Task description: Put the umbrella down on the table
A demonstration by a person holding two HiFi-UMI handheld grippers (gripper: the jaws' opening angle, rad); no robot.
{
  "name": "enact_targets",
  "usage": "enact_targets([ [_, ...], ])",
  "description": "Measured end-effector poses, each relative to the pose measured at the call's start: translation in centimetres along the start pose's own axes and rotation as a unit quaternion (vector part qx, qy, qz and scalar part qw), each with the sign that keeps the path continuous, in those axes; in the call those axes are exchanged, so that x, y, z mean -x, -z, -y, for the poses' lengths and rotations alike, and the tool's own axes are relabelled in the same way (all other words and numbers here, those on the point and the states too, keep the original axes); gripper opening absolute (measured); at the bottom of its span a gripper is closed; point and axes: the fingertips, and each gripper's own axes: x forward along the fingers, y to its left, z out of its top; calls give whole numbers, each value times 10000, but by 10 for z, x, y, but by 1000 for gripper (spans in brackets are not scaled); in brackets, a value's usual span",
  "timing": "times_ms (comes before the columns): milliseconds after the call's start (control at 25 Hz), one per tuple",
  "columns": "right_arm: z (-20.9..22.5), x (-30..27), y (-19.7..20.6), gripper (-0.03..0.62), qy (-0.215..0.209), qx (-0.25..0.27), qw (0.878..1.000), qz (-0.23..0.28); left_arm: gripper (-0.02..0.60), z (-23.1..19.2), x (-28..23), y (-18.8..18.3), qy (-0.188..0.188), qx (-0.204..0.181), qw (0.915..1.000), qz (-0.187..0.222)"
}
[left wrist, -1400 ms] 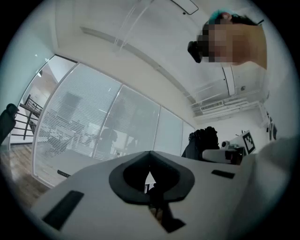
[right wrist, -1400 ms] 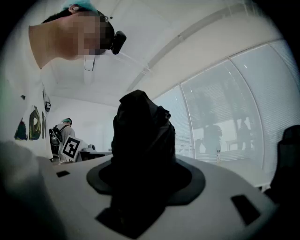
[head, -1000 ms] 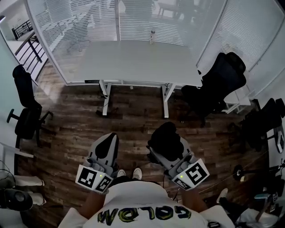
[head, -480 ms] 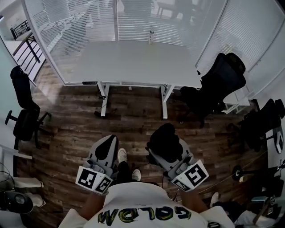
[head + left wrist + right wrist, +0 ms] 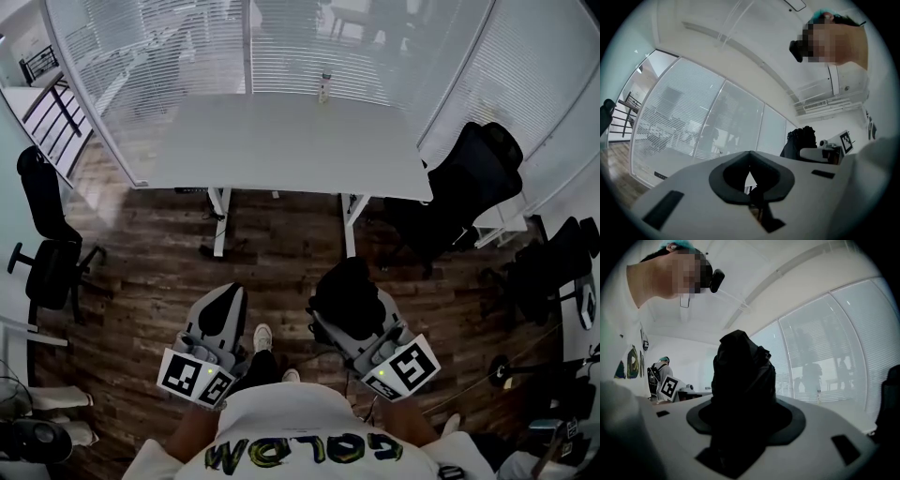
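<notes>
A black folded umbrella point(image 5: 346, 289) sticks up bunched between the jaws of my right gripper point(image 5: 352, 321), which is shut on it. In the right gripper view the umbrella point(image 5: 742, 380) fills the middle and hides the jaw tips. My left gripper point(image 5: 225, 302) is held level beside it, its jaws meeting at the tip with nothing in them; in the left gripper view the left gripper point(image 5: 749, 155) shows the same closed tip. The white table point(image 5: 281, 141) stands ahead across the wooden floor, well apart from both grippers.
A small bottle point(image 5: 324, 87) stands at the table's far edge by the blinds. A black office chair point(image 5: 472, 178) sits at the table's right end, and another chair point(image 5: 45, 234) stands at the left. More dark chairs and gear point(image 5: 553, 267) line the right side.
The person has stepped forward: the table sits a little lower and nearer in the head view and the feet have shifted. Both grippers keep their pose, the umbrella still gripped.
</notes>
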Motion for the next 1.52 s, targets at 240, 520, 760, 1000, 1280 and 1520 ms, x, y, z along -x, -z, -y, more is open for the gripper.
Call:
enact_targets([
  [240,20,-57,-4,252,-5,26,10000,-12,11,-47,-34,-15,105,-11,9999,29],
  [520,39,-125,-3,252,26,9,10000,-34,11,-110,-61,-27,114,41,9999,23],
  [760,48,-169,-4,251,69,66,9999,-43,11,-152,-77,-35,158,85,9998,46],
  [1000,60,-195,-5,252,133,58,9999,-52,11,-174,-98,-38,264,87,9996,-1],
  [1280,79,-211,-2,251,168,10,9998,-97,11,-187,-118,-34,283,180,9994,-37],
  [1520,98,-224,0,252,178,-22,9998,-104,11,-198,-136,-34,258,173,9995,-45],
])
